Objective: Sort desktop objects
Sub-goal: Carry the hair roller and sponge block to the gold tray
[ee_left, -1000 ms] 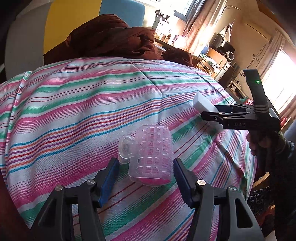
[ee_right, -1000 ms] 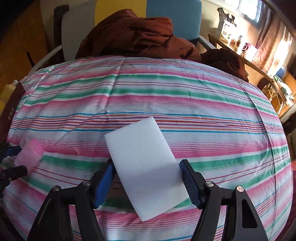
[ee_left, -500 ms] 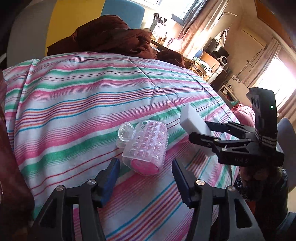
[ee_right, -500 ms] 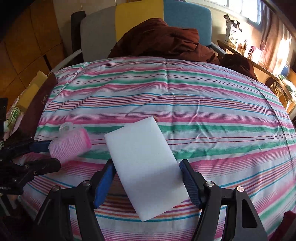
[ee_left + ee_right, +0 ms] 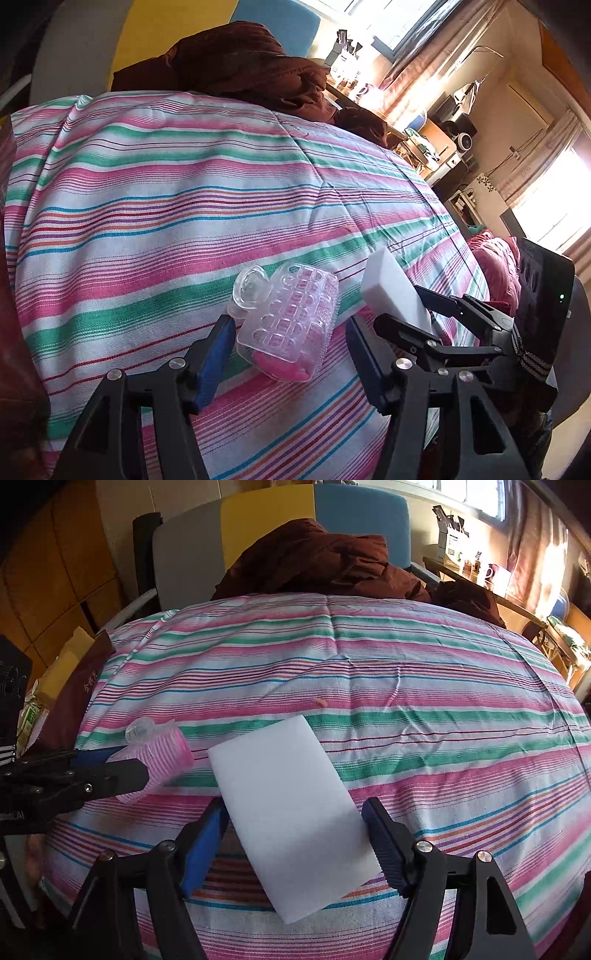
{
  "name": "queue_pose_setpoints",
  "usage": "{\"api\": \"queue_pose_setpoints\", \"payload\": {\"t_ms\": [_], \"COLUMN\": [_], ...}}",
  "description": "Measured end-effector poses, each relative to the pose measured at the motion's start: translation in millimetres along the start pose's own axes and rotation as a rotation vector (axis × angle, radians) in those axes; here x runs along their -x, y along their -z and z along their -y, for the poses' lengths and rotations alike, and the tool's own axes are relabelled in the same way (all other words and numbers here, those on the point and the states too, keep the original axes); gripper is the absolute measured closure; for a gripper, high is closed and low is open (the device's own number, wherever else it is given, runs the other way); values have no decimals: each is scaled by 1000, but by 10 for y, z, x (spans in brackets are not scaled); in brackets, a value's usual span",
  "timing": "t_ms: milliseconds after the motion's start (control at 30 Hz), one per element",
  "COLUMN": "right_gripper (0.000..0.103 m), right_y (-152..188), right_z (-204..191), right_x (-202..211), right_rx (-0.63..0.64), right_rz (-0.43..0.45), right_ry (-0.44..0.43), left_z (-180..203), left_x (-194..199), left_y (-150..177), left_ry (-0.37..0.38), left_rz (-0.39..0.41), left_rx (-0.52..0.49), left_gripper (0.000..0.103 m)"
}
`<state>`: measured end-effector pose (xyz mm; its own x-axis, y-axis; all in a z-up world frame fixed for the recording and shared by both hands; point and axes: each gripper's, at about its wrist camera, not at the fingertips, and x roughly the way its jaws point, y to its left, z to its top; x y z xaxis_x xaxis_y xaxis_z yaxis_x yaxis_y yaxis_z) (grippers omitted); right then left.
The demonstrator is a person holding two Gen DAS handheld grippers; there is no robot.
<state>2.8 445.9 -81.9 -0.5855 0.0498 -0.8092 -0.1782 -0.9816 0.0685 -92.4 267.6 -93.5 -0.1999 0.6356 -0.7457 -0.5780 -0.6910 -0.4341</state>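
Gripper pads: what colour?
Blue, on black jaws. Clearest in the right wrist view, where a pad sits beside the white sponge.

Sunlit curtained window (image 5: 554,206), tricolour chair (image 5: 280,528)

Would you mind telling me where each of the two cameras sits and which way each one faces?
Left wrist: sits on the left tool, looking along its fingers over the striped cloth at the hair roller; no body clearly shows.
Right wrist: sits on the right tool, facing the brown garment, the white sponge between its fingers; no body clearly shows.
Shared: each view shows the other tool, both items, cloth and garment.
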Motion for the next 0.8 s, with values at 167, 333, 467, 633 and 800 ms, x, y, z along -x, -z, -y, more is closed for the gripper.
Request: {"api": "queue_pose_setpoints", "payload": {"t_ms": [167,333,467,633,800], "right_gripper": [30,33,33,33,33], "right_y": [29,68,84,55,-22], "right_z": [-26,-101,-190,-361,-654], "right_x": [5,68,135,195,220], "right_rx": [12,27,23,31,58], "right_rz": [22,41,57,80,106], "right_ry": [21,27,-6,-39,-96], "left_z": [16,33,46,43,-99], "left_x": [-4,75,236,553,955], "left_y": [37,121,206,288,369], "left_ry": [-26,-34,-36,-42,-81], "left_rz": [28,46,70,134,221], "left_rx": [-32,-65,-86,-103,-78], "left_gripper": [53,54,54,54,54]}}
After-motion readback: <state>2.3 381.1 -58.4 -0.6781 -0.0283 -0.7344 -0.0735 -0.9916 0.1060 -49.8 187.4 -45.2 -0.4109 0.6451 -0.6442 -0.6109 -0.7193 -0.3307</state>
